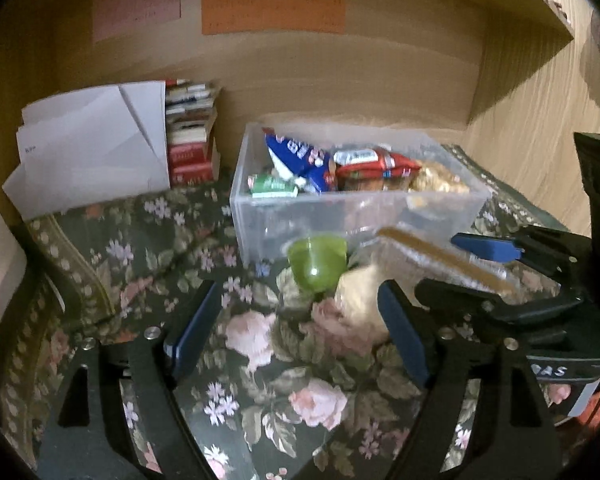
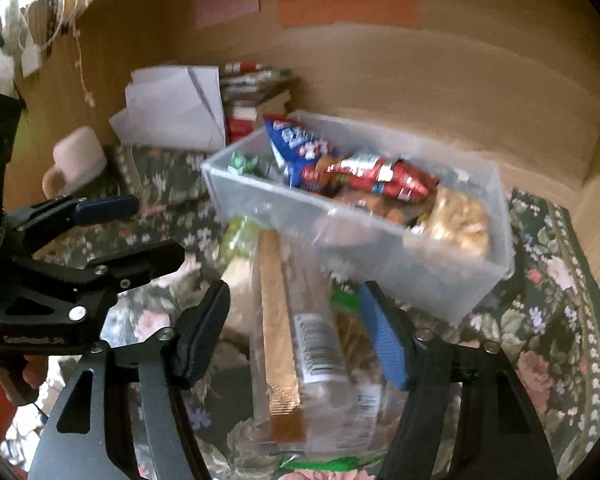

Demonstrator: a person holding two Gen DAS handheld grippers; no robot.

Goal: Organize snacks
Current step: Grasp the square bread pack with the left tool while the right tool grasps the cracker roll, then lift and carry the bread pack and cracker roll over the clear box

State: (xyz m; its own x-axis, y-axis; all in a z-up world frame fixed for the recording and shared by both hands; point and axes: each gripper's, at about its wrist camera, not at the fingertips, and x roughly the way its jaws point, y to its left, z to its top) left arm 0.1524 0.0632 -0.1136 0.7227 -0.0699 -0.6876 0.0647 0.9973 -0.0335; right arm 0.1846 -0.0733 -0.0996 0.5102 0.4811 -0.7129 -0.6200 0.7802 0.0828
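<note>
On a floral cloth (image 1: pixel 112 240), papers (image 1: pixel 96 144) leaned at 10 o'clock beside stacked books (image 1: pixel 190 136). The left gripper (image 1: pixel 296 330) hovered released, its 2 fingers spread over the cloth. At 12 o'clock a clear bin (image 1: pixel 340 216) held a blue bag (image 1: pixel 296 156) and a red pack (image 1: pixel 374 164). A green cup (image 1: pixel 318 262) lay just before it. The right gripper (image 2: pixel 296 328) straddled a clear snack packet (image 2: pixel 300 344); I cannot tell whether it gripped.

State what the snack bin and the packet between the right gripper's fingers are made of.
Snack bin: looks like frosted translucent rigid plastic; the snacks inside show hazily through its walls. Packet: seemingly clear glossy plastic film, with contents and a printed label visible through it, between the right gripper fingers.
</note>
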